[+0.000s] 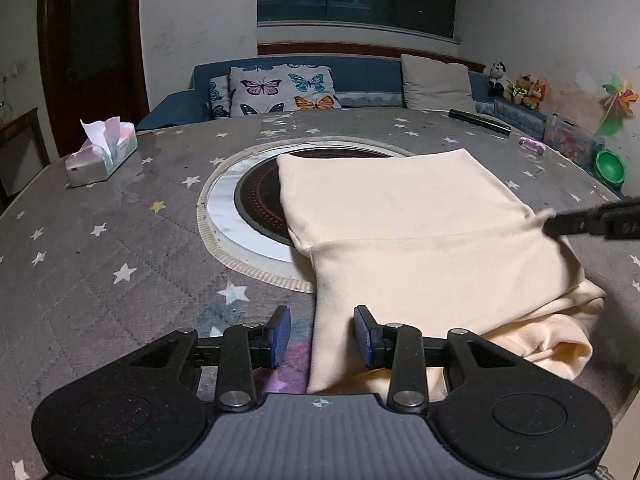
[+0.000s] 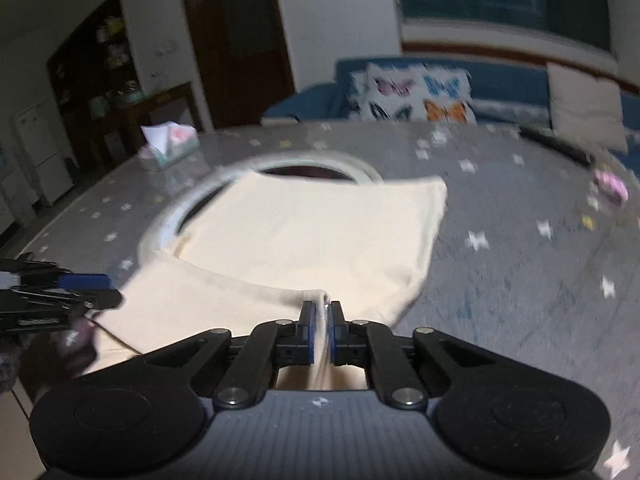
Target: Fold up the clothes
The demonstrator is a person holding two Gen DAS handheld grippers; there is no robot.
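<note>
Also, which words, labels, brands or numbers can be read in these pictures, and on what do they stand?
None can be read.
Tissue box: no print sharp enough to read.
Right gripper, shut on the cloth: pale marks on its body, too small.
Left gripper: a crosshair sign only, no text.

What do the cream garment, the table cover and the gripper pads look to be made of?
Cream garment: soft matte knit, probably cotton jersey; it drapes, creases and shows a stitched hem.
Table cover: grey star-print quilted fabric, apparently under a clear glossy sheet, given the reflections near the tissue box.
Left gripper pads: blue, finely ribbed, likely rubber; its black linkage looks like matte plastic.
</note>
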